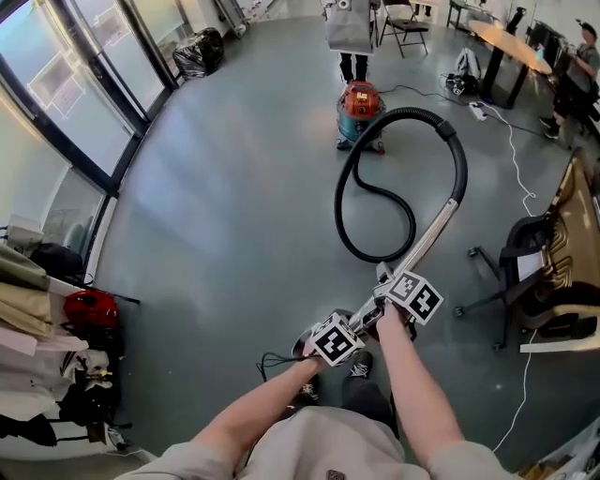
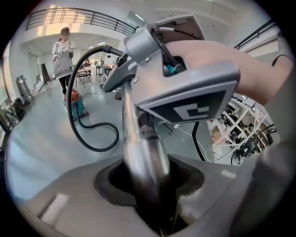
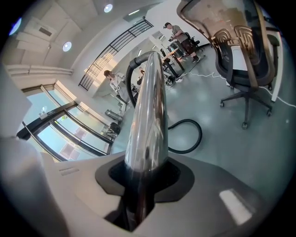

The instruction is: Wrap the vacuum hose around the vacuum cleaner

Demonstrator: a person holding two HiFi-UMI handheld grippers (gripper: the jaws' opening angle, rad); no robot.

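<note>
- Your left gripper (image 2: pixel 148 187) sits farthest from the vacuum cleaner (image 1: pixel 361 105). Its jaws are clamped narrow on the near end of the metal tube (image 1: pixel 427 234).
- Your right gripper (image 3: pixel 143 180) grips the same tube just ahead, a little closer to the vacuum cleaner. Its jaws are shut tight on the metal too, with no gap showing.
- From the tube's far end the hose (image 1: pixel 405 111) arches back toward the vacuum cleaner, then sags into a loose loop on the floor on your side of it. None of it lies around the body.
- By the look of it, wrapping has not begun; you are bringing in the free end. Next, walk the tube toward the vacuum cleaner and lead the hose round its body, with both grips firm.
- Mind the person (image 1: pixel 352 28) standing just behind the vacuum cleaner, and the office chair (image 1: pixel 539 272) well to its right.
</note>
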